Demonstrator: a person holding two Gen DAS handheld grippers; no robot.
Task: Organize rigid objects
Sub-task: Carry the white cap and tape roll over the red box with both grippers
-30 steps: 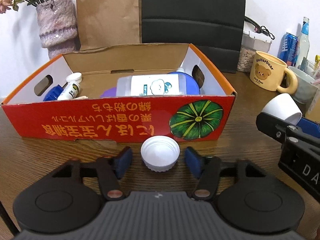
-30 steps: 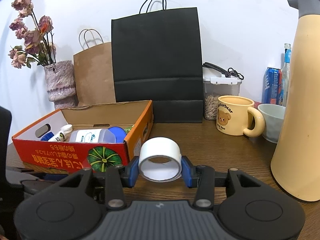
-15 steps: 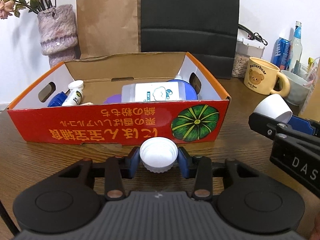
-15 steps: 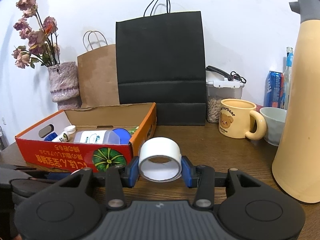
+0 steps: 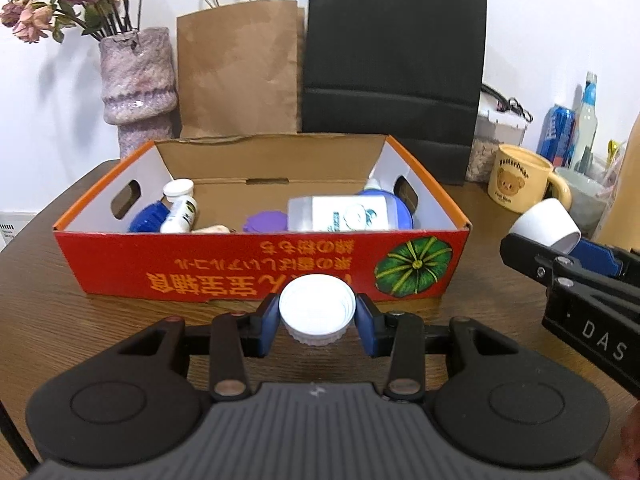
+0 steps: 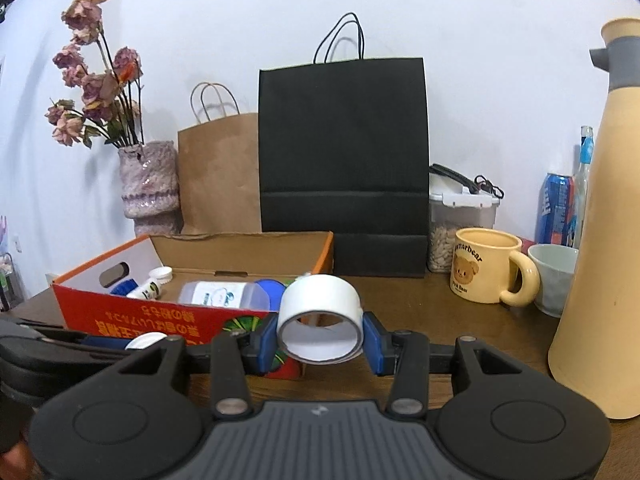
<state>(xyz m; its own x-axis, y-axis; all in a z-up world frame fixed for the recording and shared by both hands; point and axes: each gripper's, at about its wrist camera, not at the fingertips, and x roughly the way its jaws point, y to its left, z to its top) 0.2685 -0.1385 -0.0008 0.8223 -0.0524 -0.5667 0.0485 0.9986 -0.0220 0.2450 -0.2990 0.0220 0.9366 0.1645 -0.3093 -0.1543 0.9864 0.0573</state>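
1. The left tool is clamped on a round white ribbed plastic cap, its blue pads pressing both sides, with the cap raised above the dark brown wooden desk.
2. The right tool grips a white roll of tape by its outer sides, the roll's open core facing the camera, clear of the desk.
3. Just beyond the cap stands a red and orange open cardboard box with a green pumpkin print.
4. Inside the box lie a clear plastic bottle with a white label, a small white-capped bottle, a blue round lid and a purple lid.
5. Behind the box stand a brown paper bag, a black paper bag and a mottled purple vase of dried flowers.
6. Right of the box, a yellow bear-print mug sits near a tall beige jug.
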